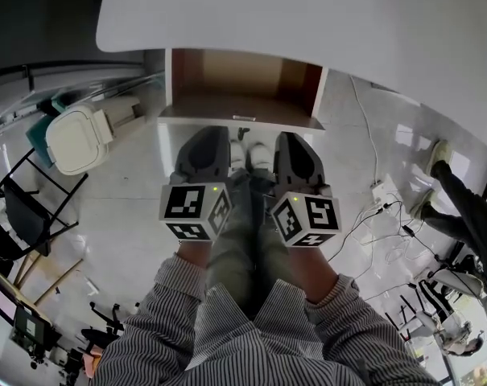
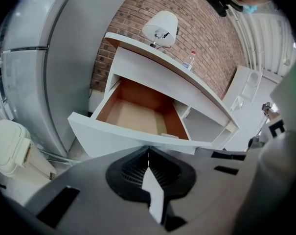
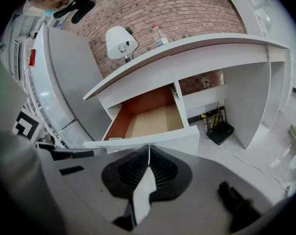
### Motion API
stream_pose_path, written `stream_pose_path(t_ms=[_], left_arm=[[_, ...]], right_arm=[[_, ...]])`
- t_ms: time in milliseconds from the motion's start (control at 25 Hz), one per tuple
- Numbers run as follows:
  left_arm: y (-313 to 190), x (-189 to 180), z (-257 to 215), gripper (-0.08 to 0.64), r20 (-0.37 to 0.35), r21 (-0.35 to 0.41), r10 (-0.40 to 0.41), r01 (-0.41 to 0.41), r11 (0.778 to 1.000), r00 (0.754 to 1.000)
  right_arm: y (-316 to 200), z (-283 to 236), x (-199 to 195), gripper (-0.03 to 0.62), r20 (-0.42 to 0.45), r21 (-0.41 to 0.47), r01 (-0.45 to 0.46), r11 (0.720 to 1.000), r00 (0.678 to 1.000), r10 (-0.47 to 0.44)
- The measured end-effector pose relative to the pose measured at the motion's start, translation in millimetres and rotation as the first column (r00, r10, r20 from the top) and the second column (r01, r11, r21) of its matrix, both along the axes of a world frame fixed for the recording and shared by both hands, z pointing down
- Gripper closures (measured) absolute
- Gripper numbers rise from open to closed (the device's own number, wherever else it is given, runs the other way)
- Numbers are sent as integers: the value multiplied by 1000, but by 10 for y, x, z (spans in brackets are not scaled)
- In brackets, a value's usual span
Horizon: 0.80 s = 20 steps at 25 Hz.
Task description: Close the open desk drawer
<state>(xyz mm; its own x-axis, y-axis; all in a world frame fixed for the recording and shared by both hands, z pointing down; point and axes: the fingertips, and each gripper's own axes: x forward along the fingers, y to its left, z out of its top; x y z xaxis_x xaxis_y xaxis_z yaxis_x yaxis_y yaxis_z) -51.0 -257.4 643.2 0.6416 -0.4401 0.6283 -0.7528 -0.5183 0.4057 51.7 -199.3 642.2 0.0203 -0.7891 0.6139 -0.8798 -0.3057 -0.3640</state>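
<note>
Sleeves (image 1: 227, 336): striped, at the bottom of the head view, both forearms stretched forward side by side.
Left gripper (image 2: 148, 153): jaws pressed together, nothing between them. Tips point at the white drawer front. In the head view it sits at the front's left part, just short of it. Cannot tell if it touches.
Right gripper (image 3: 148, 152): jaws also tight together and empty. It is just beside the left gripper, tips aimed at the right part of the same front. Contact not clear.
Shoes (image 1: 251, 155): light pair on the floor, seen between the two grippers, below the drawer.
Drawer (image 1: 241, 87): task item, pulled well out of the desk and open. White front faces the grippers, brown inside.
Bin (image 1: 78, 139): white, lidded, on the floor left of the drawer, near it.
Cables (image 1: 380, 215): loose on the floor, right of the person.
Other person (image 1: 460, 199): dark trouser leg and shoe at the far right of the head view, well apart.
Desk (image 1: 307, 14): white curved top overhanging the drawer. Open knee space right of the drawer.
Black box (image 3: 220, 131): on the floor under the desk, near the back wall.
Lamp (image 3: 118, 40): white shade, on the desk top above the drawer.
Bottle (image 3: 159, 35): clear, upright on the desk top, near the lamp.
Grey cabinet (image 2: 50, 58): tall, just left of the desk.
Brick wall (image 3: 187, 9): behind the desk.
</note>
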Motion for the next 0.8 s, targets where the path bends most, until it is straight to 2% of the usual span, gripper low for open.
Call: stream_pose_path(t_ms=[520,800], left_arm=[[-98,42,-151,547,-24,-1,29,-29,1000,999],[-163,91,-240,548,-47,22,55,-54,998,997]], right_arm=[[-103,-207,39,575,-29,35,-17,999,999,18],[-180,-281,90,575,-53,62,-27,998,998,30]])
